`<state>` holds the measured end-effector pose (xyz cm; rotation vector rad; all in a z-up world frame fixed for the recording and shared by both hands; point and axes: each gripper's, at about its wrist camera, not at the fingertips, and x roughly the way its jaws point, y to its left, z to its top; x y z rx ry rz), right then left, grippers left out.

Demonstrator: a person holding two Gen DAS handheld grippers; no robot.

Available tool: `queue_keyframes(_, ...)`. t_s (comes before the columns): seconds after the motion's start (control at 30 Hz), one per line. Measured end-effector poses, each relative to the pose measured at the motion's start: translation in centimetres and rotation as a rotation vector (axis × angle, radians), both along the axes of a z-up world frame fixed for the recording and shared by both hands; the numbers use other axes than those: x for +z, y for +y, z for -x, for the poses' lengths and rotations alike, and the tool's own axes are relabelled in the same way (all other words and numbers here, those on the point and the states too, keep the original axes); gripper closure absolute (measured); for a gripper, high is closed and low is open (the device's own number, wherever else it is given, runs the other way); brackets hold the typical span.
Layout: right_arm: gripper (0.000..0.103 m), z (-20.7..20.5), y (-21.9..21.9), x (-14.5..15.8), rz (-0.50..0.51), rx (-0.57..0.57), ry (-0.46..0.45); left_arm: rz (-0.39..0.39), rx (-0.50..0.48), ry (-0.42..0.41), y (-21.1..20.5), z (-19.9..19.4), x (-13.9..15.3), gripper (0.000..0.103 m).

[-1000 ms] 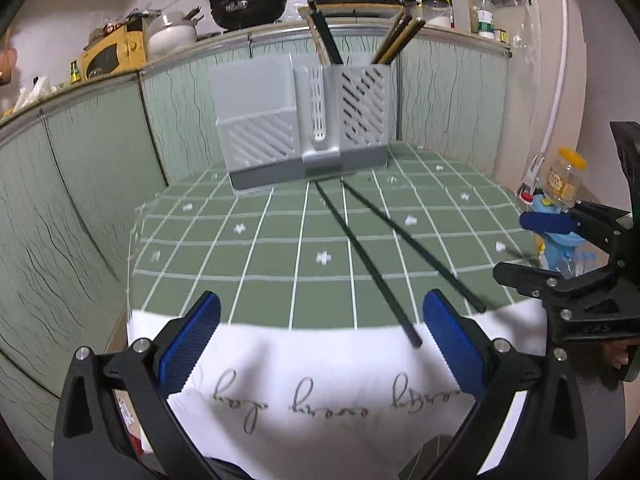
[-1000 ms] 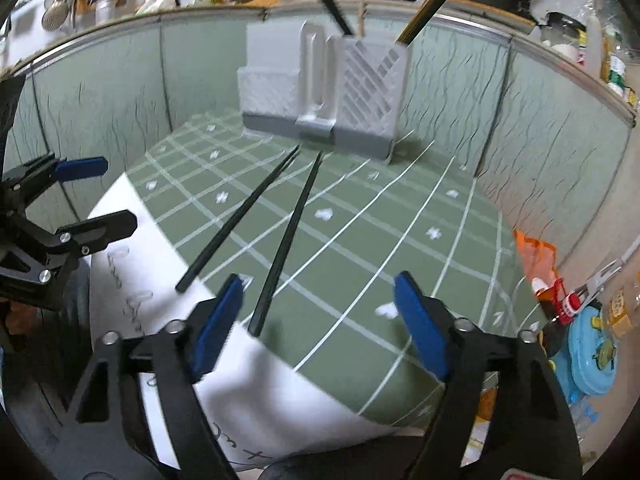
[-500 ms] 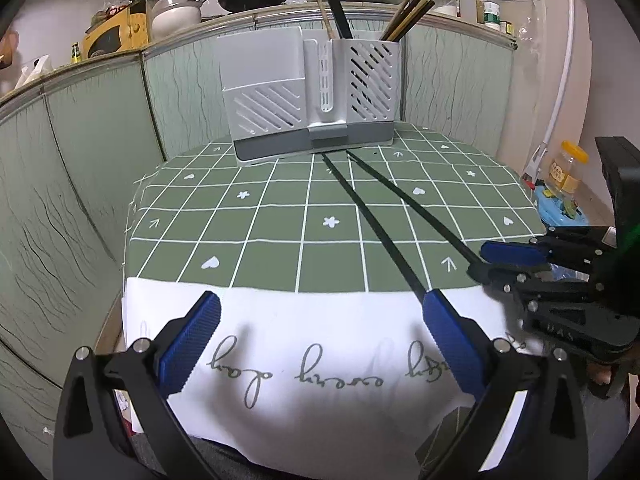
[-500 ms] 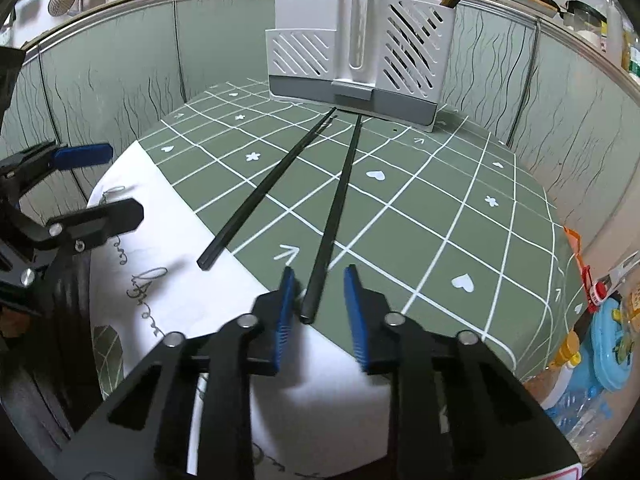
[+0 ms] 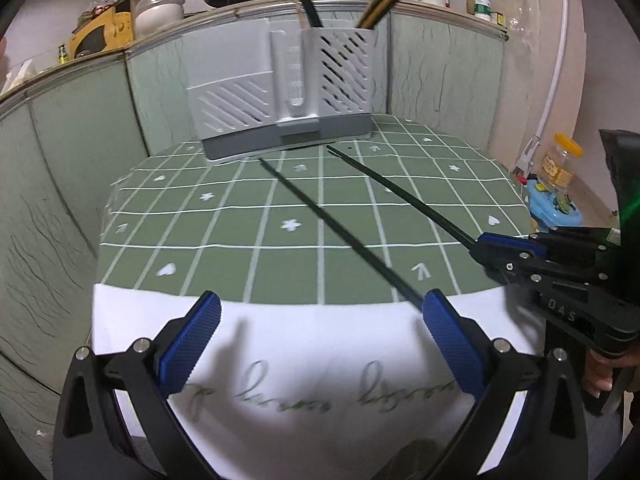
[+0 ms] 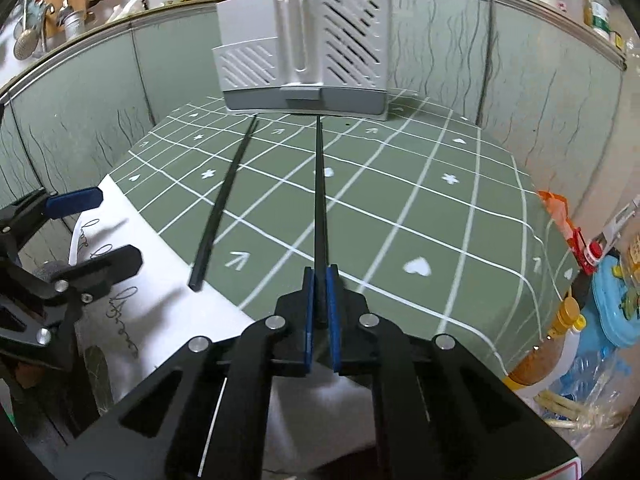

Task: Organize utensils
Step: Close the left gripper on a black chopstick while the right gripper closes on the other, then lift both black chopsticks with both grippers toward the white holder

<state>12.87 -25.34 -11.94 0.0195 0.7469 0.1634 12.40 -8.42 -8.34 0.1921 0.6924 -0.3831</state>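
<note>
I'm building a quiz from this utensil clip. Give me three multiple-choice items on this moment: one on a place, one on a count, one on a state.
1. Where does the grey utensil holder stand?
A. at the far edge of the green tablecloth
B. on the white cloth
C. on the floor

2. How many black chopsticks lie on the table?
A. one
B. two
C. four

3. How are the right tongs?
A. wide open
B. shut on nothing
C. shut on a chopstick

Answers:
1 A: it stands on the green tablecloth by the wall.
2 B: the left chopstick and the right chopstick.
3 C: the blue pads pinch the right chopstick's near end.
</note>
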Motion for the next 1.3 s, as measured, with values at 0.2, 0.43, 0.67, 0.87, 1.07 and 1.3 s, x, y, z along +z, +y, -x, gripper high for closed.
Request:
queue_keyframes(0.2, 0.097, 0.7, -2.0, 0.7, -0.012, -0.031, -0.007, 0.015, -0.005, 0.045, -2.6, -0.6, -1.1, 0.014)
queue_keyframes(0.43, 0.097, 1.8, -4.1, 1.1, -0.022, -0.066, -0.013, -0.021, 0.026, 0.038, -4.7, -0.7, -2.1, 0.029)
queue_keyframes(0.67, 0.097, 2.5, -5.3, 1.3, -0.032, -0.087, -0.019, -0.046, 0.131, 0.003, -3.6, -0.5, -2.1, 0.091)
queue_keyframes(0.87, 0.097, 2.5, -5.3, 1.3, -0.031, -0.088, -0.019, -0.030, 0.126, 0.021, -2.7, -0.8, -1.9, 0.096)
queue_keyframes(1.07, 0.097, 2.5, -4.8, 1.4, -0.031, -0.078, -0.021, 0.005, 0.119, 0.032, -1.6, -0.5, -1.6, 0.096)
queue_keyframes(1.3, 0.097, 2.4, -3.8, 1.7, -0.028, -0.056, -0.025, 0.018, 0.149, 0.028, 0.6, -0.5, -1.1, 0.096)
